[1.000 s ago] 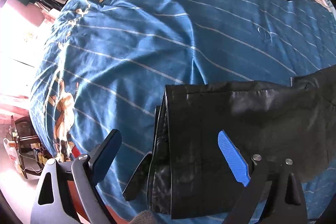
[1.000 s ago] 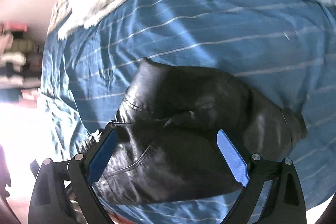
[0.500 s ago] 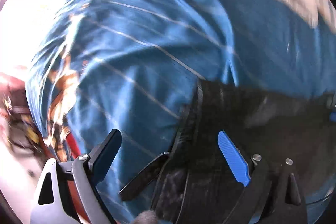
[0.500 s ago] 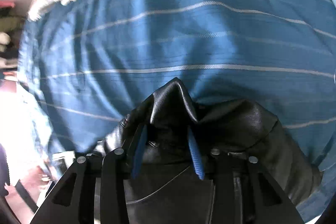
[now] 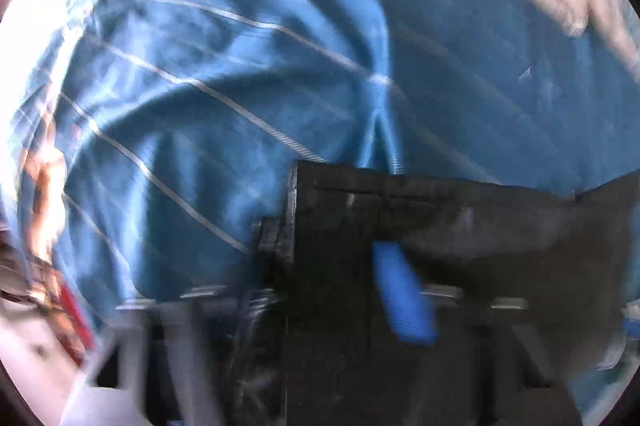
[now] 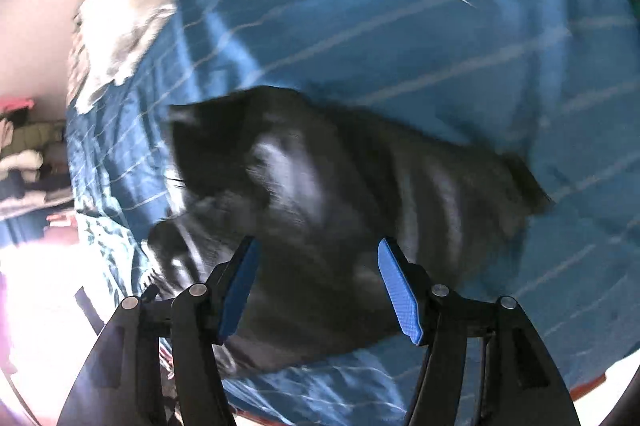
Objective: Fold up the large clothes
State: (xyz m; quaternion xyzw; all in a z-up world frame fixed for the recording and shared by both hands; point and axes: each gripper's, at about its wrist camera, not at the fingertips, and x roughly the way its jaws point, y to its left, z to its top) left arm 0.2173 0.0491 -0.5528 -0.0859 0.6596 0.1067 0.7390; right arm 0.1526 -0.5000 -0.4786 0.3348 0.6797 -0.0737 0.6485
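Mid-fold on the black garment (image 6: pixel 328 210)

Our right gripper (image 6: pixel 318 286) hovers with its jaws wide and empty; our left gripper (image 5: pixel 332 290) is too blurred to tell. Next we need a fresh edge grip.

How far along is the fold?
Done: the garment lies doubled on the bed, stacked edges showing in the left view, but bunched. In hand: nothing in the open right gripper above it; the left gripper is too blurred to judge. Left: probably smoothing and another fold.
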